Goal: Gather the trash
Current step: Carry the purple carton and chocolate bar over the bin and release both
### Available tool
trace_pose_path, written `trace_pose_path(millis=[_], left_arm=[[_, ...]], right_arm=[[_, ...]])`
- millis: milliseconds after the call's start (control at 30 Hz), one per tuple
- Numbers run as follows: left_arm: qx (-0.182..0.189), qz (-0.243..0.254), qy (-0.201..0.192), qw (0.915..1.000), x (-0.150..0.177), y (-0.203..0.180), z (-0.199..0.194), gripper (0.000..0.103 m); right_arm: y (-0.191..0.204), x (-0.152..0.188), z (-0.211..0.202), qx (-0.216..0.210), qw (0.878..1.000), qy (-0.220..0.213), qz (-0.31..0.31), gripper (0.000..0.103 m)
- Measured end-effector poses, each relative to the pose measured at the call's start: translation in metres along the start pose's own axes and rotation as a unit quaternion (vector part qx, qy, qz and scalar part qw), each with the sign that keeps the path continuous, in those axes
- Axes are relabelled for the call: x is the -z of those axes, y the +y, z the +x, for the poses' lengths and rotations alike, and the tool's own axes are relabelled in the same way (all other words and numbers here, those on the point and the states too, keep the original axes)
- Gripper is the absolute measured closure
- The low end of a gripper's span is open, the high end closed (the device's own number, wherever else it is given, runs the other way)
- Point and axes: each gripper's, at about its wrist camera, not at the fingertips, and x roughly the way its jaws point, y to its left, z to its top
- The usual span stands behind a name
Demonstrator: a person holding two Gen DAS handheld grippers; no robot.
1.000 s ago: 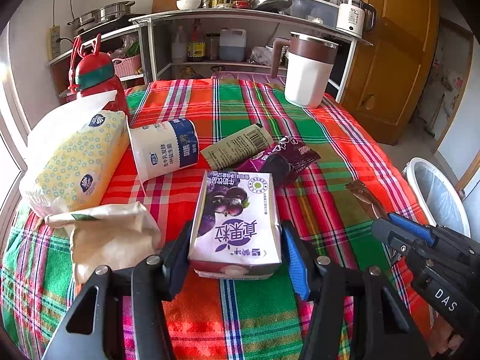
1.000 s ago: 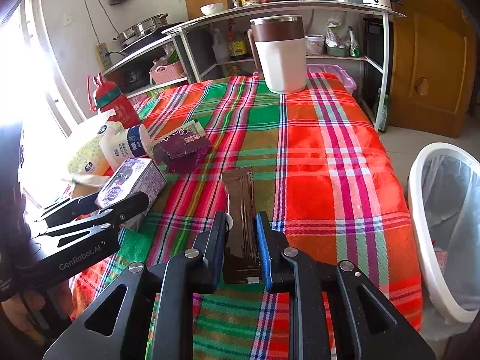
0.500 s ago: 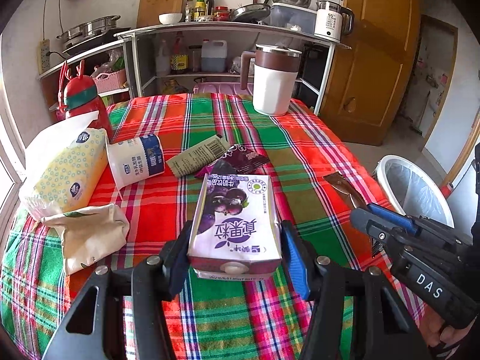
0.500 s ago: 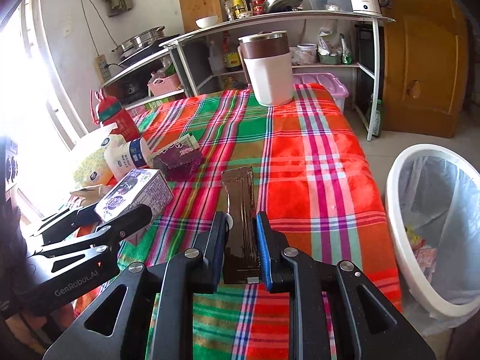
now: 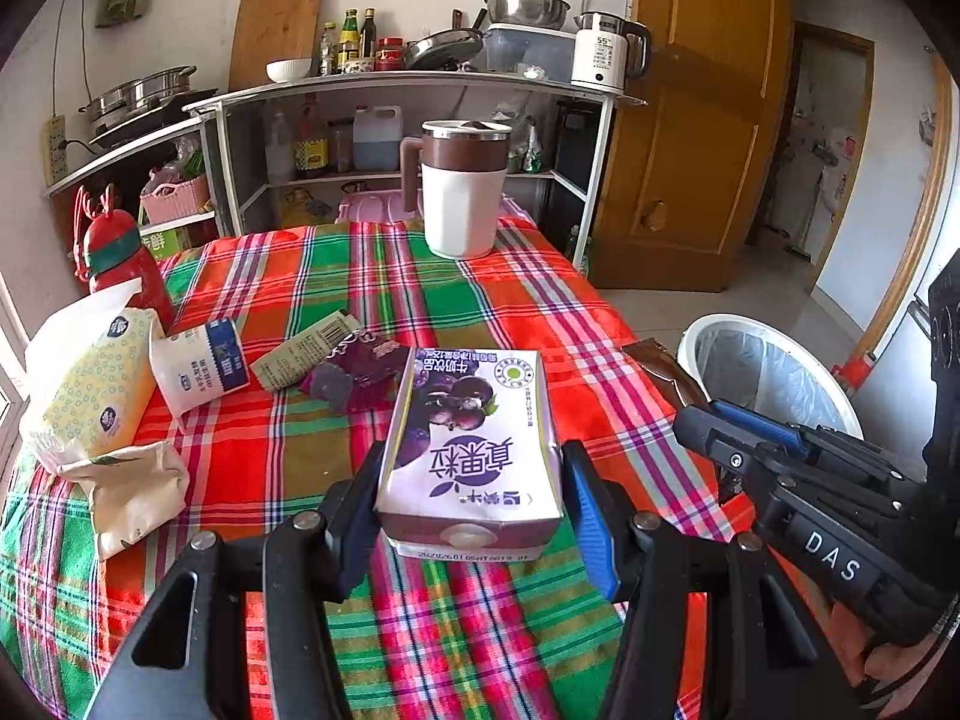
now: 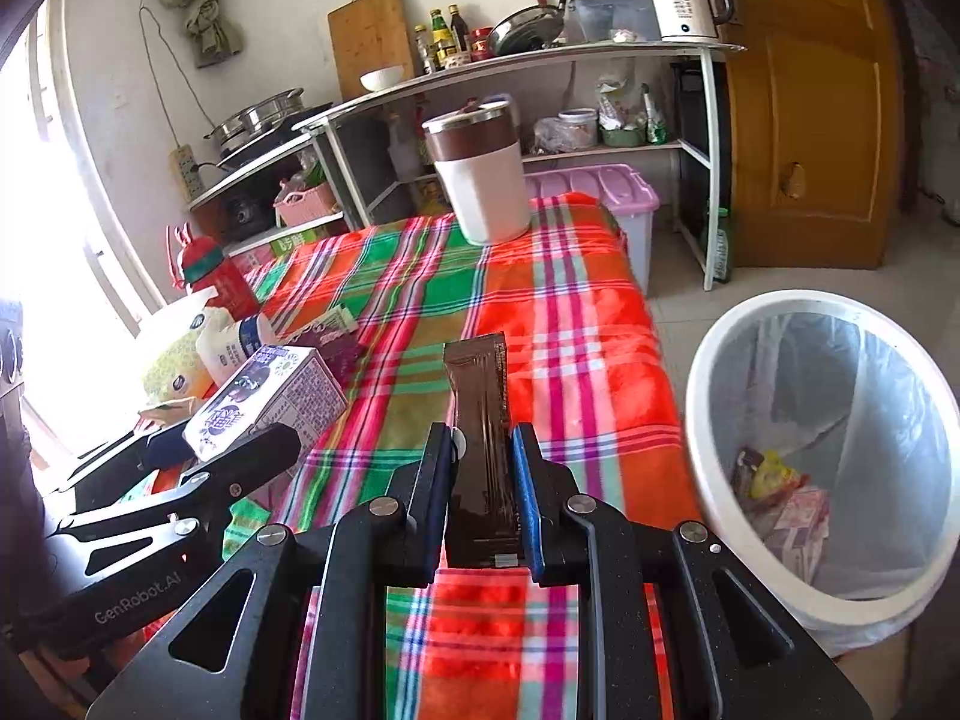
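Note:
My left gripper (image 5: 471, 480) is shut on a purple and white milk carton (image 5: 471, 438) and holds it above the plaid tablecloth (image 5: 372, 282). The carton also shows in the right wrist view (image 6: 264, 402). My right gripper (image 6: 480, 468) is shut on a long brown wrapper (image 6: 480, 414), lifted over the table's right side. A white bin (image 6: 708, 420) with a clear liner and some trash inside stands on the floor right of the table; it also shows in the left wrist view (image 5: 774, 372).
On the table lie a purple wrapper (image 5: 360, 372), a beige wrapper (image 5: 303, 348), a white and blue cup (image 5: 201, 363), a tissue pack (image 5: 90, 384), a crumpled bag (image 5: 135, 492), a red bottle (image 5: 120, 258) and a white jug (image 5: 462, 192). Shelves stand behind.
Both grippers have lifted with their loads and moved right toward the bin. The bin now shows larger and closer in both views.

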Motion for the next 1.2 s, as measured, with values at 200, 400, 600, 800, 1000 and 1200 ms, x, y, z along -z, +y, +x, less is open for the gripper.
trace_pose_path(millis=[200,400,600,800,1000,1200], left_arm=[[0.019,0.018,-0.005,0.9996,-0.007,-0.031,0.001,0.045],[0.04,0.037,-0.002,0.9985,-0.011,-0.066,0.006,0.045],[0.06,0.058,0.006,0.9965,-0.014,-0.102,0.015,0.045],[0.081,0.075,0.015,0.9937,-0.015,-0.135,0.024,0.045],[0.102,0.09,0.022,0.9904,-0.015,-0.166,0.035,0.045],[0.116,0.102,0.036,0.9874,-0.013,-0.191,0.049,0.045]], right_arm=[[-0.026,-0.003,-0.017,0.016,1.0,-0.015,0.014,0.082],[-0.057,-0.004,-0.032,0.036,0.998,-0.024,0.036,0.082],[-0.09,-0.001,-0.044,0.055,0.996,-0.029,0.059,0.082],[-0.124,0.004,-0.054,0.083,0.993,-0.027,0.079,0.082],[-0.156,0.014,-0.061,0.117,0.988,-0.019,0.096,0.082],[-0.181,0.017,-0.063,0.136,0.985,-0.009,0.106,0.082]])
